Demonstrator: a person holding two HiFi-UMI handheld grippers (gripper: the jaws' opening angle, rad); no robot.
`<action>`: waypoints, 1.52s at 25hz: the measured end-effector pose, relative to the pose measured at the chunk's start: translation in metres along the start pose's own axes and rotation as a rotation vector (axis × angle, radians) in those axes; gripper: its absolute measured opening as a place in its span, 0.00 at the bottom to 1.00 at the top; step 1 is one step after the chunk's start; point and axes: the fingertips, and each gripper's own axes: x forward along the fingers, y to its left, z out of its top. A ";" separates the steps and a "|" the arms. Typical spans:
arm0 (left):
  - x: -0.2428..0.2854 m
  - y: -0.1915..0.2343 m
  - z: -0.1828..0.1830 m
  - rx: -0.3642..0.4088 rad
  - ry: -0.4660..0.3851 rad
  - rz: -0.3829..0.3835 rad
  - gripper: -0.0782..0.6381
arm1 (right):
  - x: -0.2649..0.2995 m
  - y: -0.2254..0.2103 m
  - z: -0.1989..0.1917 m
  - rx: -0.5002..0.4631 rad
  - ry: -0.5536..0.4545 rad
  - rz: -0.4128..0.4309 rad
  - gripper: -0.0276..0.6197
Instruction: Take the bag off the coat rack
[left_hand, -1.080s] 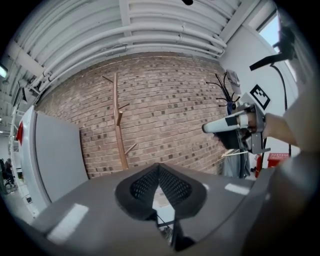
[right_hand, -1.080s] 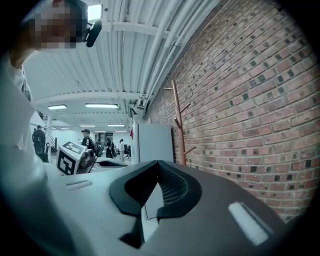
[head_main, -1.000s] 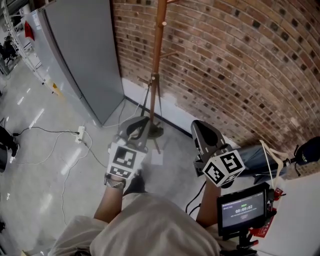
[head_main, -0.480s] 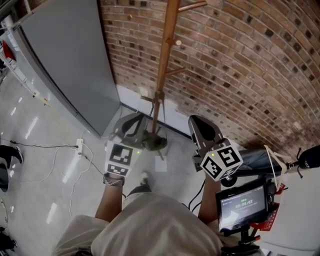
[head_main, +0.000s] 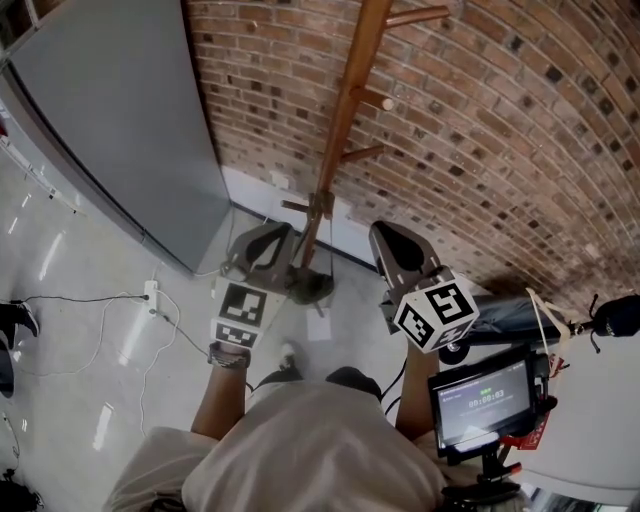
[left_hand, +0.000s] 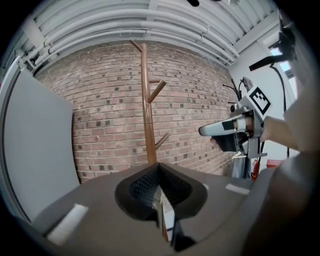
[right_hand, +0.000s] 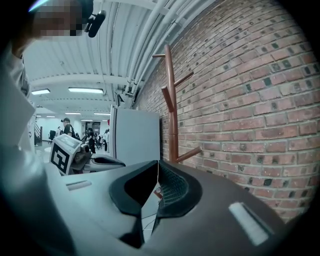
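While both grippers point at the red brick wall (head_main: 480, 150), the left gripper (left_hand: 159, 170) holds its jaws pressed together on nothing, and the right gripper (right_hand: 157, 167) does likewise. The tall brown wooden coat rack (head_main: 347, 110) stands ahead, between the two pairs of jaws. A blue-grey fabric bundle with pale straps (head_main: 510, 315) lies right of the right jaws; whether it is the bag I cannot tell

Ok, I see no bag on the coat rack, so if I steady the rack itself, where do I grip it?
I'd take the upright pole, on a bare stretch between two pegs: it is slim and vertical, so jaws close across it level. Come from the room side, since the brick wall stands behind. The left gripper and right gripper are shut; open one first.
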 end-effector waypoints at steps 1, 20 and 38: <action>0.002 0.000 -0.001 -0.006 0.000 -0.006 0.11 | 0.002 -0.001 -0.002 0.003 0.006 -0.002 0.05; 0.033 0.008 -0.020 -0.035 0.078 0.067 0.14 | 0.038 -0.033 -0.036 0.040 0.097 0.137 0.12; 0.075 0.002 -0.111 -0.079 0.290 -0.015 0.25 | 0.088 -0.050 -0.110 0.048 0.285 0.224 0.22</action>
